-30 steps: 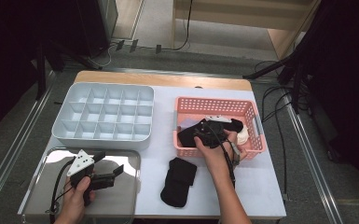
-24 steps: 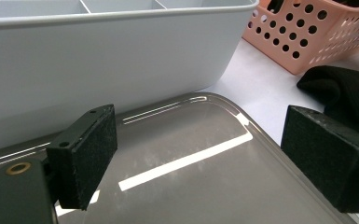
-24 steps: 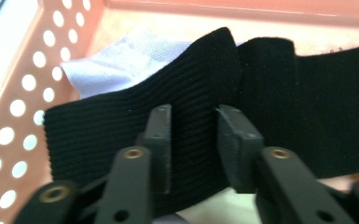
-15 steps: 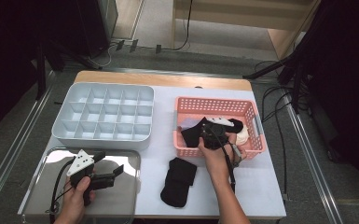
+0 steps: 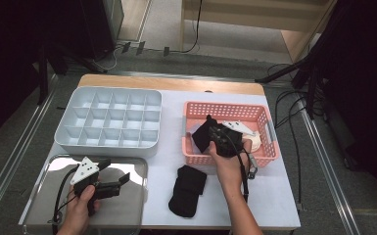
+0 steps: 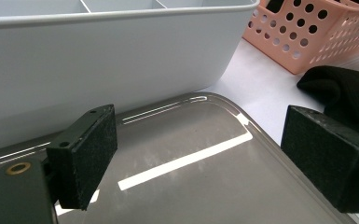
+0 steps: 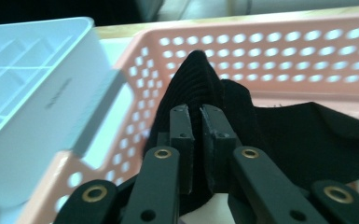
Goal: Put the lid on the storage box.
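Note:
A black sock (image 5: 200,138) hangs bunched over the near left part of the pink basket (image 5: 225,108). My right gripper (image 5: 214,133) is shut on it. Its jaws have just been closing, and in the right gripper view the pads of that gripper (image 7: 196,112) pinch a raised fold of the sock (image 7: 200,74). A second black sock (image 5: 188,190) lies folded on the white table in front of the basket. My left gripper (image 5: 115,170) rests low over a shiny metal tray (image 5: 132,196) at the front left, open, with nothing between its pads (image 6: 88,154).
A white compartment box (image 5: 108,122) stands behind the tray, left of the basket. Something white (image 5: 255,142) lies in the basket's right part. In the left gripper view the box wall (image 6: 98,56) rises close ahead and the folded sock (image 6: 345,88) lies at the right.
My right gripper has shut on the black sock in the basket and lifted it slightly toward the basket's near left. The left gripper has kept still.

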{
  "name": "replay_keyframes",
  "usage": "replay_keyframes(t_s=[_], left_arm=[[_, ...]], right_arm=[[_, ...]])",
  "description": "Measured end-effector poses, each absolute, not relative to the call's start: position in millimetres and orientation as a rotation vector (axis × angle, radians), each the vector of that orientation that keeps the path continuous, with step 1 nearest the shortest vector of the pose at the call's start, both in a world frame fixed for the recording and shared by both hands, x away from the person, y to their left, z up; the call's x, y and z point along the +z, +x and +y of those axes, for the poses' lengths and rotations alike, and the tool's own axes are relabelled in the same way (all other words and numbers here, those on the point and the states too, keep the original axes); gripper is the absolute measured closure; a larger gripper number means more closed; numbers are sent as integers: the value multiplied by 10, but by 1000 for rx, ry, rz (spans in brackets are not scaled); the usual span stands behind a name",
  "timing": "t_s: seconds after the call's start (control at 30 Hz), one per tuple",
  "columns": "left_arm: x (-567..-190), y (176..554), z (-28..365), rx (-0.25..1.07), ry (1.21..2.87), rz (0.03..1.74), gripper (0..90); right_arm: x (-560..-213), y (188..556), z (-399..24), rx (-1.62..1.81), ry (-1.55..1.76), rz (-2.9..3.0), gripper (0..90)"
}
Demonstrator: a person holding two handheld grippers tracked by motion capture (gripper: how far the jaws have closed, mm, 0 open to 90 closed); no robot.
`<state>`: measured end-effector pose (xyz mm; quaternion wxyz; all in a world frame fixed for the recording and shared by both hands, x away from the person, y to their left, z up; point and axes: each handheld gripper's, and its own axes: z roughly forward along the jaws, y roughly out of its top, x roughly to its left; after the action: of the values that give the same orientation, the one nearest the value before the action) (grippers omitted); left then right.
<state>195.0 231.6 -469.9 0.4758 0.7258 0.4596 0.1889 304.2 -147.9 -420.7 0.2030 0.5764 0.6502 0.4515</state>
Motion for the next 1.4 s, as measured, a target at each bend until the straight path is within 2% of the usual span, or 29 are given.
replay_keyframes(t_s=[0.4,0.83,0.87,1.07,1.23,1.4], left_arm=[[-4699,1949,2318,461,1774,1119,117],[-4699,1948,2318,460,1773,1123,117],[-4699,1948,2319,459,1772,1123,117],[-4699,1948,2320,459,1773,1123,117],[-4699,1948,2320,461,1773,1124,117],[-4699,1947,2321,462,1771,1126,117]], right_arm=[[-4139,2961,-1312,1336,1517,1895,843],[-4322,3166,-1757,1079,1657,1717,842],[-4332,3176,-1778,1068,1660,1710,835],[-4348,3190,-1870,1092,1647,1647,625],[-4361,3184,-1824,1095,1642,1717,649],[-4432,3231,-1784,1061,1648,1775,629]])
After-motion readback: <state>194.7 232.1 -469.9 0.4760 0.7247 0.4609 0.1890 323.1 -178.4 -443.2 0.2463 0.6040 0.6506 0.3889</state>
